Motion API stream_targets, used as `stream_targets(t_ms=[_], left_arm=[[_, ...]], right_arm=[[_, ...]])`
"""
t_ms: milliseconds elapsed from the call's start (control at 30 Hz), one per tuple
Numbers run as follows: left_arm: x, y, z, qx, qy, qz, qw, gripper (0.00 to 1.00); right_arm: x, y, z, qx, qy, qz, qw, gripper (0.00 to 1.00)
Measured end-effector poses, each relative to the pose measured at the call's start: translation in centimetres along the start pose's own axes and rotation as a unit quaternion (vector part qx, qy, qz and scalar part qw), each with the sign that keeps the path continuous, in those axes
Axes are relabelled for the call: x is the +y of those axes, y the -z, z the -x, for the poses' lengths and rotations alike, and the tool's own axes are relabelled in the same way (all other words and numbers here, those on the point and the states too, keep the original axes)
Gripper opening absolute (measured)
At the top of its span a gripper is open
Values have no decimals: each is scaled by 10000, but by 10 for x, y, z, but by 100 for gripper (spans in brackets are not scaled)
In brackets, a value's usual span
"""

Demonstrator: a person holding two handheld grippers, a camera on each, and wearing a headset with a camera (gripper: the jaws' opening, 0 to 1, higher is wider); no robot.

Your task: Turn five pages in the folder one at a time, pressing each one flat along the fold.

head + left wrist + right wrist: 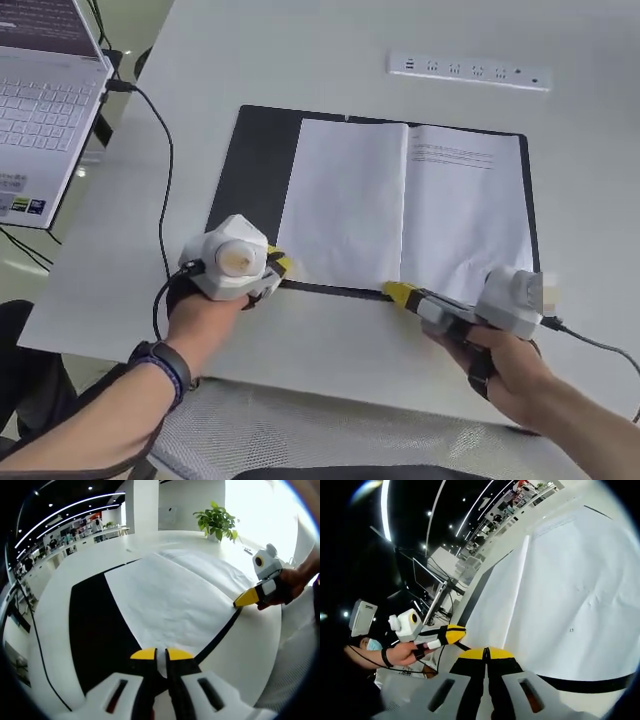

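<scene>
Your laptop [40, 110] is cut off at the pic's top-left edge. Print on rt page [465, 210] is too small to read. Your left gripper [280, 265] hides folder's [255, 170] near-left corner.

The left claw [161, 654], jaws together, at the open folder's [95, 630] near edge; right claw [246, 598] touches the page [170, 600]

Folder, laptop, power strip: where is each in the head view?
folder [252, 170], head view, bare black left cover.
laptop [40, 115], head view, its keyboard.
power strip [470, 71], head view, middle of its white body.
</scene>
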State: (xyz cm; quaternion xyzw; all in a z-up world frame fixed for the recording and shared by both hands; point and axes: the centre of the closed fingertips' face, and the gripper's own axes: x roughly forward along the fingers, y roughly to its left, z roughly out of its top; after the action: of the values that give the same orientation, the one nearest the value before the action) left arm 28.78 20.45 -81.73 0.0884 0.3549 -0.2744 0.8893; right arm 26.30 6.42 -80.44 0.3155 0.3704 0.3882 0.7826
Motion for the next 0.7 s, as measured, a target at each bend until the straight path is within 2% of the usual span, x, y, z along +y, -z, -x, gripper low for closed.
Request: stream_targets(t_ms=[300,400,467,533,633,667,700], left_arm=[[-5,-1,1,110,160,14,9998,11],[-6,-1,1,128,243,248,9993,14],[-8,-2,1,110,331,564,9978,16],[-8,-3,1,91,409,851,9955,18],[-7,-3,2,109,400,959,9945,21],[-9,-3,2,111,414,981,9943,22],[-10,-4,3,114,428,986,9941,24]], right_arm=[[0,2,1,59,82,59,9999,0],[0,4,3,107,82,37,9999,0],[-1,6,6,197,86,137,9997,0],[0,3,11,118,92,100,9998,0],[6,-1,18,42,-57,-62,10000,6],[7,0,20,74,-63,-22,9999,9],[4,1,24,147,34,168,9997,11]])
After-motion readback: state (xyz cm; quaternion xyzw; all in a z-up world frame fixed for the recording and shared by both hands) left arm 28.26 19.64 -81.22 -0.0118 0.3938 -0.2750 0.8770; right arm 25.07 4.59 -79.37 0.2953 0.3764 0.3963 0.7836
